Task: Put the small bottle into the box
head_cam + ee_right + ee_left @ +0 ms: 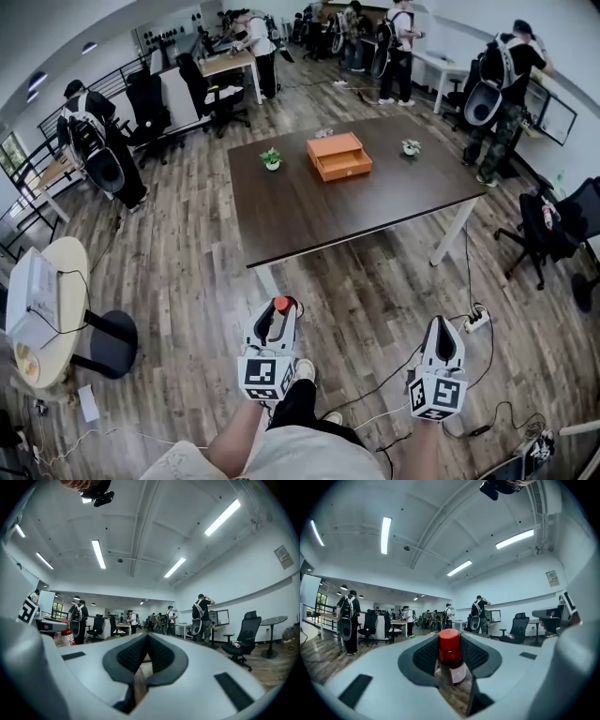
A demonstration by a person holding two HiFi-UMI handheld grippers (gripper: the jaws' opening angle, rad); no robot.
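floor: wood planks [187, 281] | table: dark [309, 216] | lights: ceiling strips [386, 535]

The small bottle [451, 660] is red-capped, the box [339, 156] orange, the table [309, 211] dark brown.

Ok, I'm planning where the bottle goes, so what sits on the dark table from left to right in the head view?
On the dark table: small potted plant → orange box → second small potted plant.

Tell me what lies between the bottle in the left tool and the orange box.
Head view: from the small bottle, bare wood floor, then bare dark table up to the orange box.
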